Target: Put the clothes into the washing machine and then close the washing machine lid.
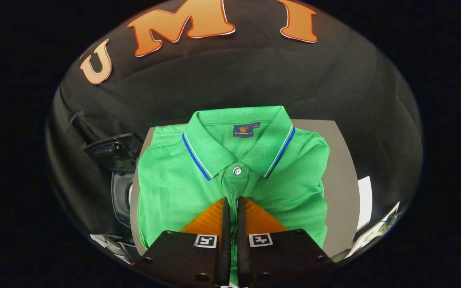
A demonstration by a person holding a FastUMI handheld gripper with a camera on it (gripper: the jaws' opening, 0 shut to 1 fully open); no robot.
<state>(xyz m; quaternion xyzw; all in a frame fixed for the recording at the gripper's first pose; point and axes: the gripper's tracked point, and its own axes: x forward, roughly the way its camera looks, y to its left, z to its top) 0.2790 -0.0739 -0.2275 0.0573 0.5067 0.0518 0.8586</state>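
Note:
A green polo shirt (174, 188) with a blue-striped collar lies folded flat on a grey table (344, 180), collar pointing away from me. My gripper (232, 199) hangs over the shirt's lower front, its tips just below the white button (237, 171). The fingers stand almost together; a thin strip of green shows through the slit between them, and the cloth around them lies smooth. Left of the table stands the dark washing machine (120, 196), its lid (112, 151) raised.
White papers (364, 202) lie beside the table's right edge, and more printed sheets (374, 234) sit lower on that side. Some clutter (108, 242) lies below the washing machine. The black cloth wall hangs close behind the table.

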